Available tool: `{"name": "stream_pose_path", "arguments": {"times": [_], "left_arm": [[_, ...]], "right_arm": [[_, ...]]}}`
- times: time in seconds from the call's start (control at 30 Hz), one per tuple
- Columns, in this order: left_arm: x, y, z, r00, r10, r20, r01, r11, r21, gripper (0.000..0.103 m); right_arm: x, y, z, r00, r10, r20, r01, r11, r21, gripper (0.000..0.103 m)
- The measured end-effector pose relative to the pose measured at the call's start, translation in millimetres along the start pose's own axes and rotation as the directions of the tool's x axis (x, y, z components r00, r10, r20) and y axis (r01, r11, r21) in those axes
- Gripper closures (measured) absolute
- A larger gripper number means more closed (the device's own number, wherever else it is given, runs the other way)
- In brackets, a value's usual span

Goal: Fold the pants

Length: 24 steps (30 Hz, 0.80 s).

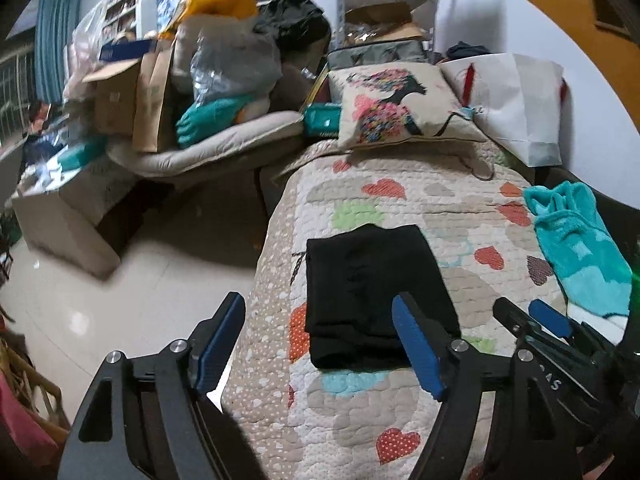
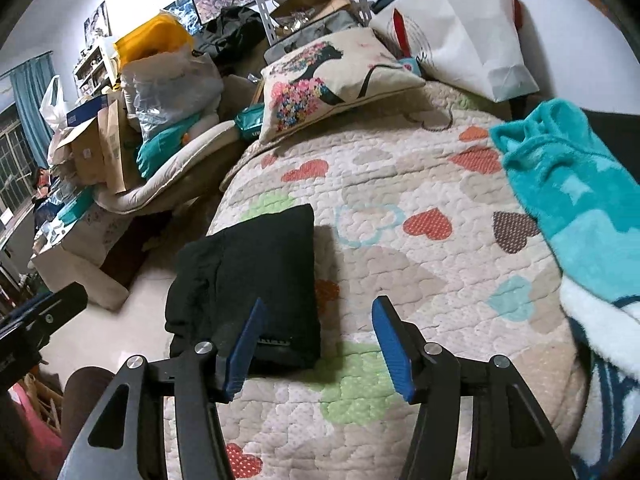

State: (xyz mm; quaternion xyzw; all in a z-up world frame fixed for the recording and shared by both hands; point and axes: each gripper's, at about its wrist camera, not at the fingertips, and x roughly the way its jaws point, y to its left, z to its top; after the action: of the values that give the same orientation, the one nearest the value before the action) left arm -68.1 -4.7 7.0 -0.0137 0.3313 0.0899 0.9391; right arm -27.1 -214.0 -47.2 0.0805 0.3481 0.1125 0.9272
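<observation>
Black pants [image 1: 368,280] lie folded into a compact rectangle on a heart-patterned quilt [image 1: 400,192], close to the bed's left edge. My left gripper [image 1: 318,304] hovers over their near end, open, its blue pads apart and touching nothing. In the right wrist view the folded pants [image 2: 256,256] sit left of centre on the quilt [image 2: 400,160]. My right gripper [image 2: 320,304] is open above the pants' near right corner, and nothing is held between its pads. The right gripper [image 1: 520,312] also shows at the lower right of the left wrist view.
A teal fleece blanket [image 2: 580,200] lies along the bed's right side. A printed cushion [image 2: 328,68] and a white paper bag [image 2: 472,40] stand at the far end. Boxes and bags [image 1: 160,92] are piled left of the bed, with tiled floor [image 1: 140,280] below.
</observation>
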Motion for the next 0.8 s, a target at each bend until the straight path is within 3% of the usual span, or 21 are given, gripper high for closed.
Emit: {"name": "stream_pose_path", "arguments": {"times": [0.53, 0.8], "left_arm": [[-33.9, -20.6, -7.2, 0.997, -0.007, 0.079, 0.002, 0.998, 0.067, 0.027], [-35.8, -23.3, -10.4, 0.997, -0.018, 0.078, 0.013, 0.997, 0.076, 0.027]], "right_arm": [[-16.0, -7.1, -5.5, 0.999, -0.007, 0.035, 0.007, 1.000, 0.005, 0.035], [-19.1, -7.1, -7.6, 0.999, -0.010, 0.040, 0.010, 1.000, -0.003, 0.034]]}}
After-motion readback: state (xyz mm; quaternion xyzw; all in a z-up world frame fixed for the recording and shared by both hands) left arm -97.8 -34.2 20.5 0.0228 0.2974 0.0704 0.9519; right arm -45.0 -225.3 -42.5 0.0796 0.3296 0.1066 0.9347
